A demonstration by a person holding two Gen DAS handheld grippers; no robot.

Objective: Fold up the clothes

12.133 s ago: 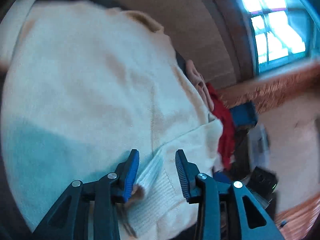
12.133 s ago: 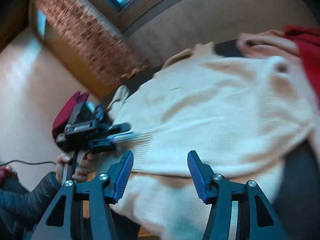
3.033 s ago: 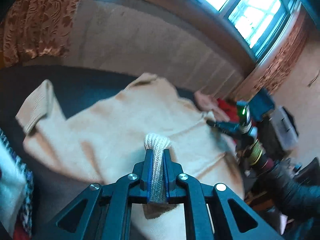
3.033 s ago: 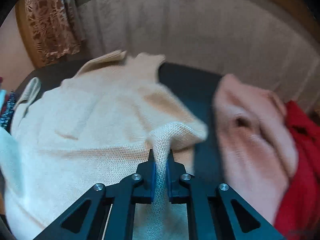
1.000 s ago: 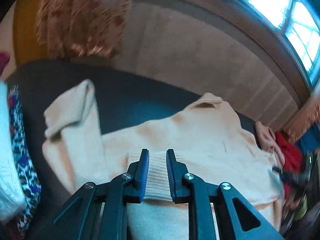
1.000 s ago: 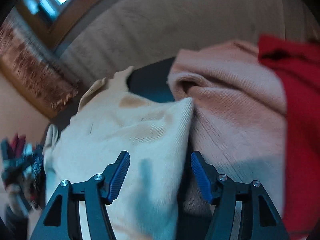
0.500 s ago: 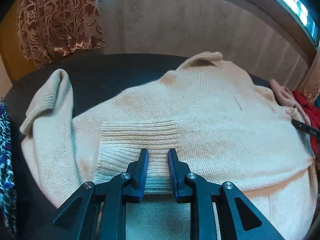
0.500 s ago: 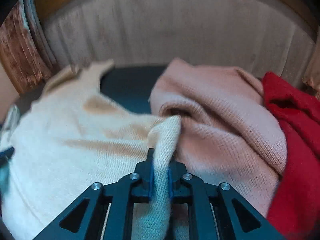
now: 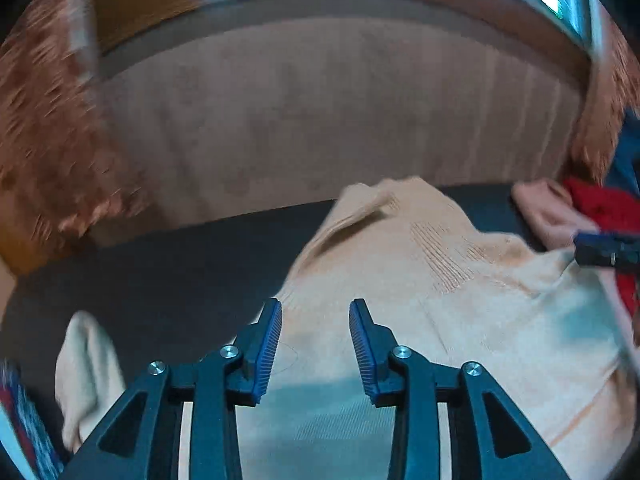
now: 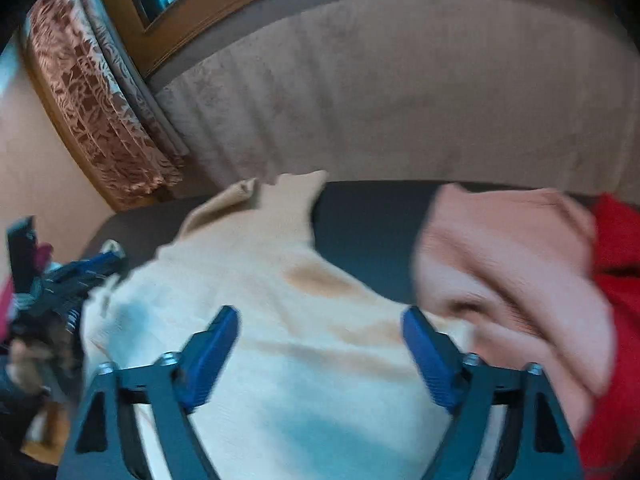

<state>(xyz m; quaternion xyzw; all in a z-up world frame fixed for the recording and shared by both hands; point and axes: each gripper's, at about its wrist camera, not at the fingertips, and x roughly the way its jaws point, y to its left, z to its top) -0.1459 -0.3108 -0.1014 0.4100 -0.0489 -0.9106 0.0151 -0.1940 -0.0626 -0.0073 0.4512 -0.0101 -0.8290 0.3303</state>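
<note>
A cream knit sweater lies spread on the dark sofa seat, collar toward the backrest. My left gripper hovers over its left side; its jaws are opening and grip nothing. One sleeve lies folded at the lower left. In the right wrist view the same sweater fills the middle, and my right gripper stands over it, jaws opening wide with no cloth pinched. The right gripper's tip shows at the left view's right edge, the left gripper at the right view's left edge.
A pink knit garment and a red one are heaped on the seat right of the sweater. A patterned cloth lies at the far left. The beige backrest and brown curtains stand behind.
The right gripper has let go of the sweater's edge and spread wide. The left gripper's jaws have widened and it has swung left across the sweater. Both views are blurred by motion.
</note>
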